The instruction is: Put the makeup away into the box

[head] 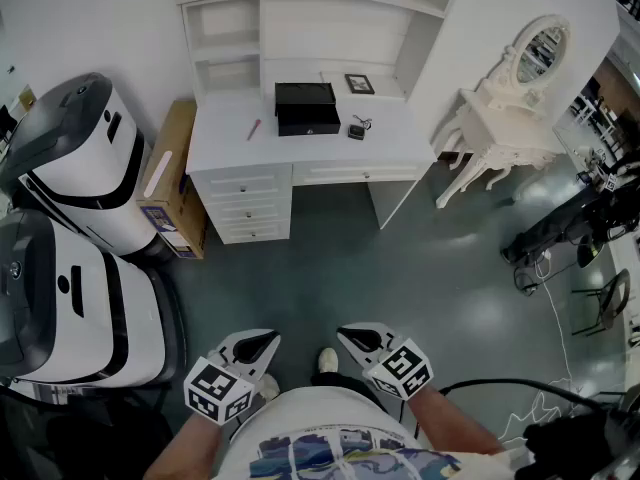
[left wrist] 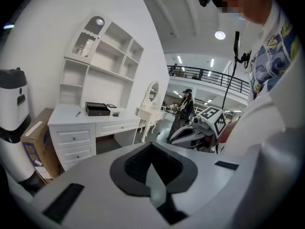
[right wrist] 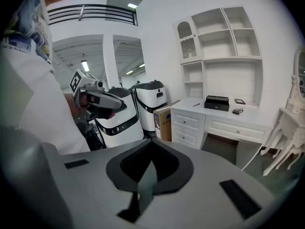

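A black box (head: 308,108) stands open on a white desk (head: 230,148) far across the room. A thin pink makeup stick (head: 254,129) lies left of the box. A small dark item (head: 357,129) lies to its right. The gripper views also show the box (left wrist: 97,109) (right wrist: 217,102) far off. My left gripper (head: 270,340) and right gripper (head: 345,334) hang close to my body, low in the head view. Both are shut and hold nothing; the left gripper (left wrist: 151,149) and the right gripper (right wrist: 151,147) show their jaws pressed together.
Two large white machines (head: 70,168) (head: 60,308) stand at the left, with a cardboard carton (head: 170,183) beside the desk. A white dressing table with an oval mirror (head: 510,118) is at the right. Cables (head: 550,298) trail over the grey floor. A small framed picture (head: 359,84) sits behind the box.
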### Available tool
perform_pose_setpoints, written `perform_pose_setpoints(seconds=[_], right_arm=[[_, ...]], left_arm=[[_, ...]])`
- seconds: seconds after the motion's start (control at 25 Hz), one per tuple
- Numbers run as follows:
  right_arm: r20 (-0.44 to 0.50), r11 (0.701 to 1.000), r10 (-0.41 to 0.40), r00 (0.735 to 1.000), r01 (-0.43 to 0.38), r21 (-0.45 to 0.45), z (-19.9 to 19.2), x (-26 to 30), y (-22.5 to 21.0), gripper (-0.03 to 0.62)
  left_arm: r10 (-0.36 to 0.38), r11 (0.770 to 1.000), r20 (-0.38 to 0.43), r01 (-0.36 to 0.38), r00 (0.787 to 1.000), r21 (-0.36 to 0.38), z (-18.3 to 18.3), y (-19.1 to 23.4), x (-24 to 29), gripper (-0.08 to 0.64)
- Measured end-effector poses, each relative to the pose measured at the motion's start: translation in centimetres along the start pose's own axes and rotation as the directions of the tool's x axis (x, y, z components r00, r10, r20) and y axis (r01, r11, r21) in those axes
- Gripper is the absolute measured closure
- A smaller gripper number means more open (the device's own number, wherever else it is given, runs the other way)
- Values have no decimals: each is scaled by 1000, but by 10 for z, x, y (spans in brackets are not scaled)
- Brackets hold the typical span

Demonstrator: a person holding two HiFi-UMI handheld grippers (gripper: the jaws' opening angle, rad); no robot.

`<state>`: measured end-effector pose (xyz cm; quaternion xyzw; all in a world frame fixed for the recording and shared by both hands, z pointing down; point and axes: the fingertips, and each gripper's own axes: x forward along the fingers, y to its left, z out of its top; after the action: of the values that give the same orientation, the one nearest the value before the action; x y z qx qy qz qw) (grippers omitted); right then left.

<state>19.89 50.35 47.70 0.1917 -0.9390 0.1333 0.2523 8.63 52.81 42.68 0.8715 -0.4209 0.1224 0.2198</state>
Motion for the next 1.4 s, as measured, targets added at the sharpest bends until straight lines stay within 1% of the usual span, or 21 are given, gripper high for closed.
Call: perform_pose_setpoints(seconds=[0.16, 0.36, 0.6, 0.76, 0.88, 1.04, 1.16, 1.24, 1.36, 1.4], right_arm=[[0, 1000, -6, 1000, 6, -7, -7, -25, -35, 568], [18, 1000, -23, 1000, 22, 17, -15, -47, -72, 568], [6, 995, -1, 1000, 1, 95, -44, -64, -105, 568], [5, 996, -2, 1000, 2, 94, -52, -67, -127, 566], [8, 996, -4, 1000, 3, 91, -50, -62, -141, 565], [5, 996, -20, 1000, 20, 87, -38, -43, -159, 565], [-9, 996, -41, 999, 42, 75, -28, -25, -176, 563], [-18, 995, -59, 998, 60, 83, -19, -13, -189, 563], [-36, 992, -90, 995, 92, 87, 0, 8, -210, 552], [-41, 991, -99, 994, 103, 84, 8, 16, -217, 538]], left_arm=[[-12, 1000, -9, 12, 1000, 6, 14, -19, 39, 546], [-22, 1000, -21, 22, 1000, 14, 31, -34, 80, 546], [-48, 998, -64, 50, 997, 31, 41, -51, 122, 546], [-27, 999, -64, 28, 998, 21, 46, -50, 140, 546], [6, 1000, -62, -6, 998, -8, 49, -41, 148, 546], [13, 999, -55, -15, 998, -31, 54, -15, 157, 545], [7, 999, -35, -8, 999, -37, 61, 10, 168, 545], [-4, 999, -25, 3, 1000, -38, 69, 30, 178, 545], [-37, 999, -21, 37, 999, -35, 83, 64, 195, 545], [-52, 998, -22, 51, 998, -33, 89, 75, 200, 545]])
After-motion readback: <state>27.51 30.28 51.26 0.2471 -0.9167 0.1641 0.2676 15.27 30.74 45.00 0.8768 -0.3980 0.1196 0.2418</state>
